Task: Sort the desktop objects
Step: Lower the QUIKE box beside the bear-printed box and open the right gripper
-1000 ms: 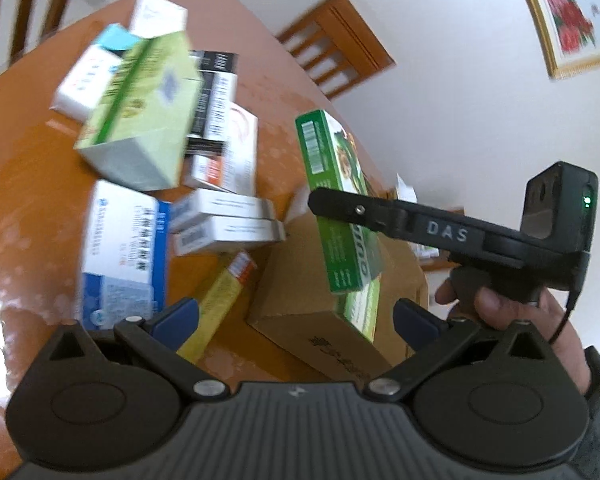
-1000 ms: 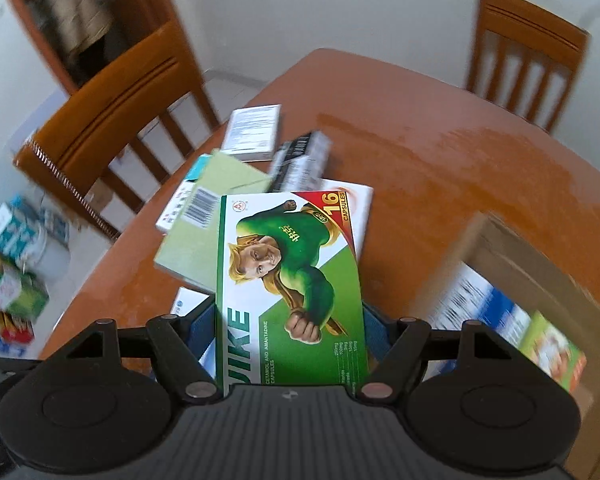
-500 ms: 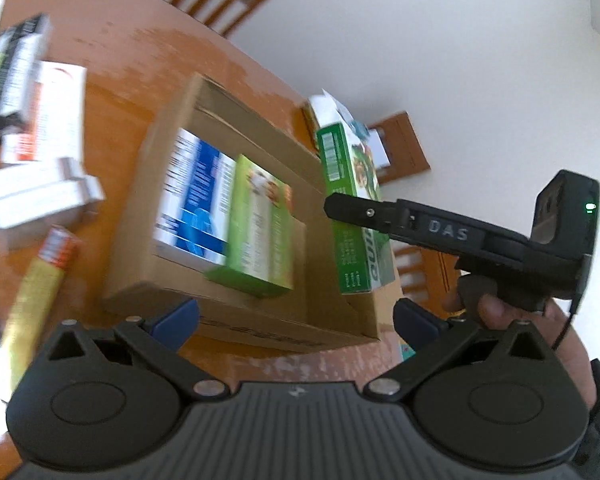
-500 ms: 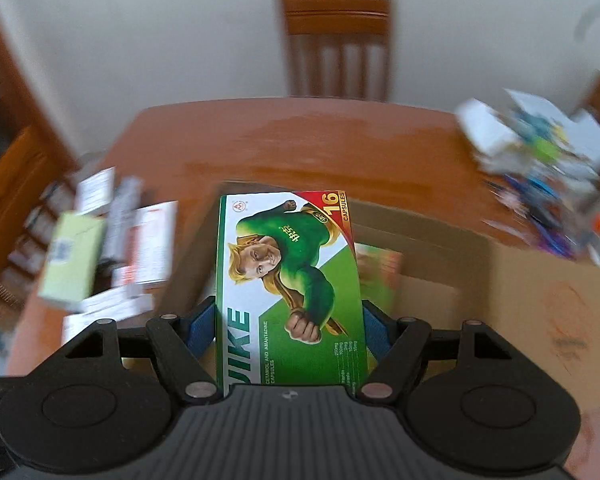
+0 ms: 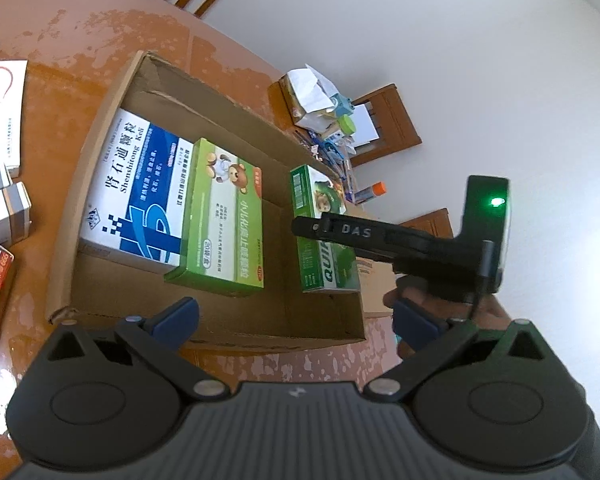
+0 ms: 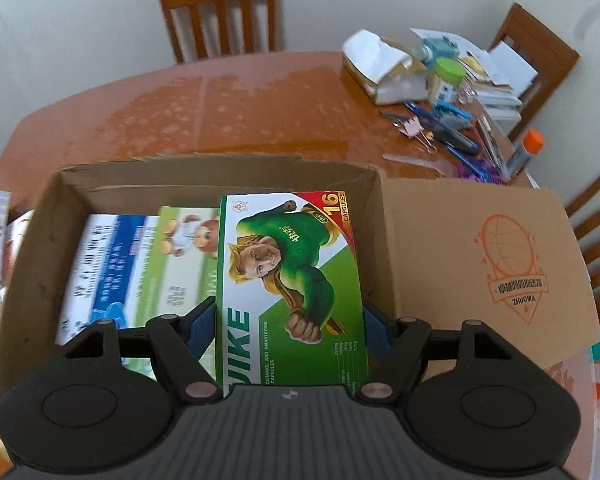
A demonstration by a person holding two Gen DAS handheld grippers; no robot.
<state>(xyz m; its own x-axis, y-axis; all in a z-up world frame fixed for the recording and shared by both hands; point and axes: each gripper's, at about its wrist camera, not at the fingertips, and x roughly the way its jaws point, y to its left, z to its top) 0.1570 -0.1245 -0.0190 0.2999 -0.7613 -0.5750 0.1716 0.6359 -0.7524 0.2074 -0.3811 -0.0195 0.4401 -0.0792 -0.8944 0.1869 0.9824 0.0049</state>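
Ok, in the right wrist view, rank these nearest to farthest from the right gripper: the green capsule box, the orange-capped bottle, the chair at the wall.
1. Green capsule box: clamped in the right gripper, over the cardboard box.
2. Orange-capped bottle: far right, beyond the box's flap.
3. Chair: behind the table's far edge.

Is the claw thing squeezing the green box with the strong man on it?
Touching. The right wrist view shows the right gripper with its jaws pressed against both sides of the green capsule box.

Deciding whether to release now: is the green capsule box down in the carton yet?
Not yet. The green capsule box stands on edge above the carton, clamped in the right gripper.
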